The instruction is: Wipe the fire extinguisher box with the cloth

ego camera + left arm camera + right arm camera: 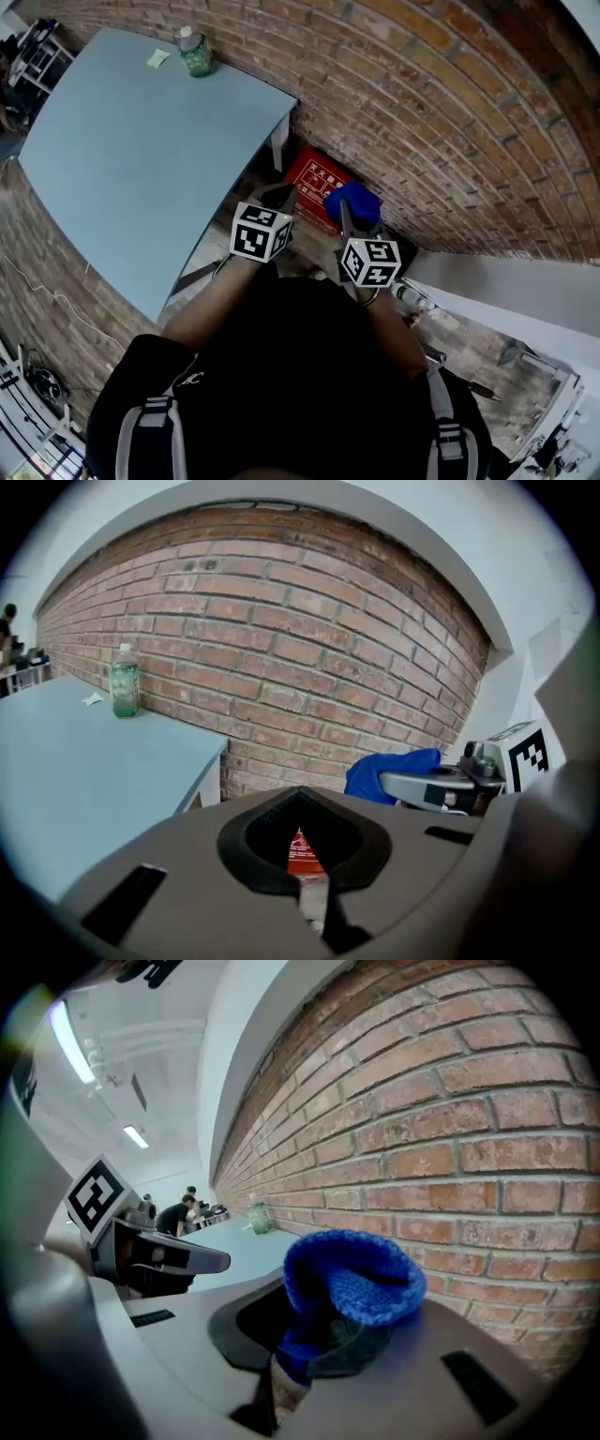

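Observation:
The red fire extinguisher box [312,182] stands on the floor against the brick wall, just beyond the table's corner. My right gripper [352,221] is shut on a blue knitted cloth [354,202], which bulges out of the jaws [352,1283] above the box's right side. Beside it, my left gripper [278,198] hovers over the box's left side with its jaws shut and nothing between them. A sliver of the red box [300,853] shows through the gap behind the left tips. The left gripper view also catches the cloth [389,772] to the right.
A pale blue table [141,150] fills the left, with a green bottle [195,52] near the brick wall [441,122]. A small bottle [412,298] lies on the floor at right, beside a white ledge [516,281]. People [178,1213] sit far off.

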Tool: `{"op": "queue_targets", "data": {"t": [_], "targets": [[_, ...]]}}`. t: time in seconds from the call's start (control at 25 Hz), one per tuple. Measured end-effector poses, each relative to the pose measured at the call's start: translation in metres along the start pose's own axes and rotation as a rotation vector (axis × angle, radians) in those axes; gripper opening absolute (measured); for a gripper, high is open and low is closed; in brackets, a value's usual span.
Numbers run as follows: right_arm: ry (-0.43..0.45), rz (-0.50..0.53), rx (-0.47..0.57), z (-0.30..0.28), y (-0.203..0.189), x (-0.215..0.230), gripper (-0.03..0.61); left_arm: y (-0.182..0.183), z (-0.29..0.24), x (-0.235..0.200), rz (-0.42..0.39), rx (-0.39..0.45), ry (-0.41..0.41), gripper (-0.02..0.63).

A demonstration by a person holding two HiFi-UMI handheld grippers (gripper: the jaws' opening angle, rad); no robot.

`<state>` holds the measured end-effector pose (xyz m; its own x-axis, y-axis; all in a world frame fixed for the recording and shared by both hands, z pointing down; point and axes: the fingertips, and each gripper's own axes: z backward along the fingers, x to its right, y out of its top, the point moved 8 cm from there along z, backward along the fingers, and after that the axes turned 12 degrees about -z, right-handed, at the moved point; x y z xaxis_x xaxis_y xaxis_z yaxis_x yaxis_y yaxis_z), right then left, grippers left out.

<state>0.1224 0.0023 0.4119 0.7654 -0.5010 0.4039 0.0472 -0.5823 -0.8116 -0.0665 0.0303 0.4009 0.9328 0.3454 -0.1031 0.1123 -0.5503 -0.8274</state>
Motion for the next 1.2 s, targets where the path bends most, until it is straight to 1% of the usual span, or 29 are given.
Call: {"op": "queue_targets", "data": {"t": [0.2,0.32,0.4,0.56,0.72,0.84,1.2], "targets": [[-0.070,0.006,-0.036,-0.032,-0.009,-0.018,0.046,0.003,-0.009,-0.045,-0.023,-0.015,-0.085,-0.003],[-0.106,0.009,-0.026,-0.040,-0.009,-0.028,0.046,0.004,-0.010,-0.066,-0.031,-0.023,-0.115,-0.003],[-0.112,-0.005,-0.024,-0.046,-0.008,-0.032,0.046,0.005,-0.011,-0.072,-0.030,-0.025,-0.127,-0.003],[-0.094,-0.004,-0.063,-0.068,-0.009,-0.029,0.046,0.004,-0.013,-0.074,-0.018,-0.031,-0.135,-0.003],[-0.069,0.047,-0.104,-0.098,-0.016,-0.016,0.046,-0.004,-0.009,-0.074,-0.002,-0.059,-0.120,-0.002],[-0.042,0.086,-0.161,-0.128,-0.027,0.000,0.046,-0.013,-0.008,-0.075,0.034,-0.079,-0.092,-0.003],[-0.005,0.100,-0.334,-0.234,-0.066,0.059,0.046,-0.037,-0.009,-0.077,0.152,-0.135,0.054,-0.003]]}}
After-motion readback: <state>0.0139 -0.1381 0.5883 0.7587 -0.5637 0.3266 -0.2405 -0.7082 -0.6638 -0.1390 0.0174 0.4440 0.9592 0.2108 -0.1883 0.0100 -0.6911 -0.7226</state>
